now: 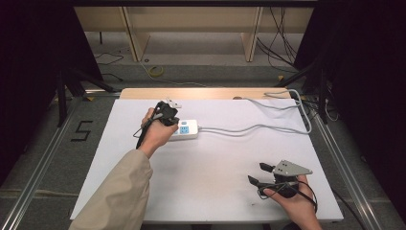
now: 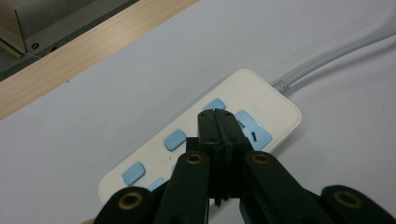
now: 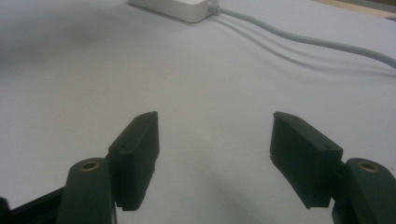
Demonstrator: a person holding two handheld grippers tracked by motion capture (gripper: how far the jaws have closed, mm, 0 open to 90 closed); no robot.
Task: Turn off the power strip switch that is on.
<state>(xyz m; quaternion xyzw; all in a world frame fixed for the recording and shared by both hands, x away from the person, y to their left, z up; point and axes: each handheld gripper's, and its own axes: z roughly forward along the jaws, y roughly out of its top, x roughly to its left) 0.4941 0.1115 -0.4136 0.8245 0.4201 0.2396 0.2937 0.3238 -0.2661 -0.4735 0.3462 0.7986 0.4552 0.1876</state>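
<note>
- My left tongs (image 2: 217, 116) are closed on nothing, tips over the white power strip (image 2: 154, 140).
- My right tongs (image 3: 212, 158) gape open, empty, above the table (image 3: 196, 74).

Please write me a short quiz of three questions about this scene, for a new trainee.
1. True or false: the left gripper has its jaws shut.
2. What lies under the left gripper: (a) a power strip, (b) a cup, (c) a book?
3. Does the right gripper hold anything?

Key: 1 true. 2 (a). 3 No, its jaws stand open above the bare white table.
</note>
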